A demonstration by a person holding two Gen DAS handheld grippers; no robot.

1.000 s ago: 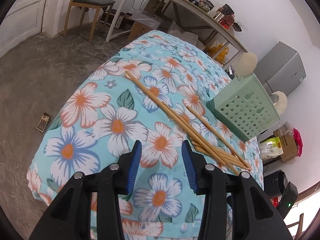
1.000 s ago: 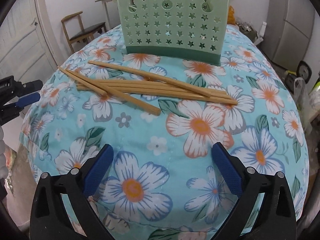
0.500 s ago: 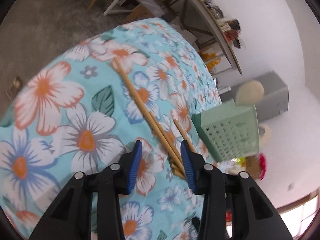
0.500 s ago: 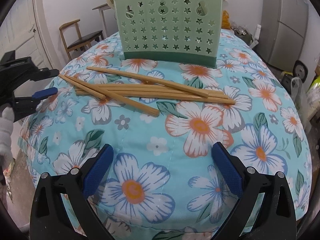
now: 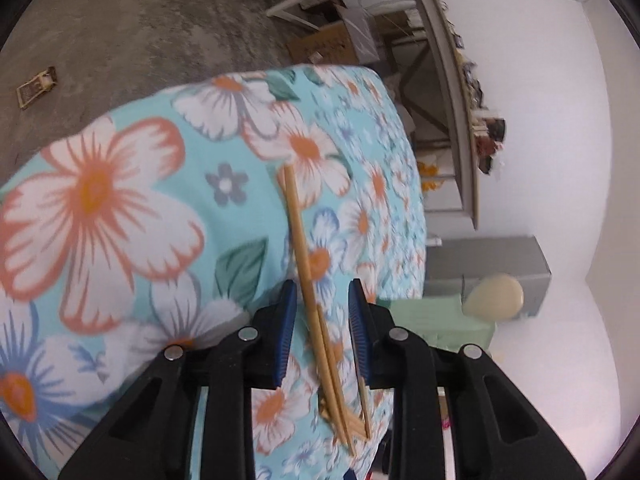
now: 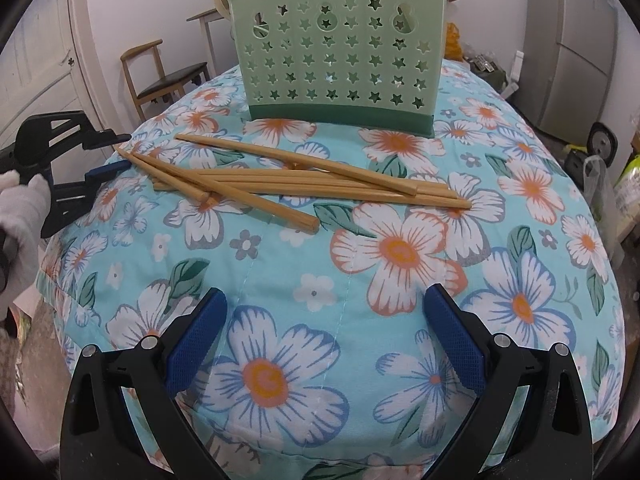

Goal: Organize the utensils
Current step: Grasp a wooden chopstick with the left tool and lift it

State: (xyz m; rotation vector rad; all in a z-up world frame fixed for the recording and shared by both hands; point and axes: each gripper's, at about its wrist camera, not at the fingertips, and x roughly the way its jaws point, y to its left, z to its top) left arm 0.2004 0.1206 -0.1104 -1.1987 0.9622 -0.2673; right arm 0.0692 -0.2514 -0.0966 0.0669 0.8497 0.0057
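Note:
Several wooden chopsticks (image 6: 304,178) lie in a loose crossed pile on the flowered tablecloth (image 6: 400,248), in front of a green star-punched utensil holder (image 6: 340,56). My left gripper (image 6: 120,151) reaches in from the left edge, rolled on its side, with its blue pads on either side of the chopsticks' near ends. In the left wrist view two chopsticks (image 5: 304,248) run between the pads of the left gripper (image 5: 322,292); the jaws are closing and a gap still shows on both sides. My right gripper (image 6: 325,298) hovers wide open over the near cloth, holding nothing.
A gloved hand (image 6: 20,208) holds the left gripper. A wooden chair (image 6: 160,76) stands behind the table at left. A grey fridge (image 6: 580,60) and bags stand at right. In the left wrist view the holder (image 5: 436,316) sits beyond the chopsticks.
The left gripper has rolled onto its side, sunk toward the table and come up over the chopstick ends, its jaws narrowing. The right gripper has stayed where it was.

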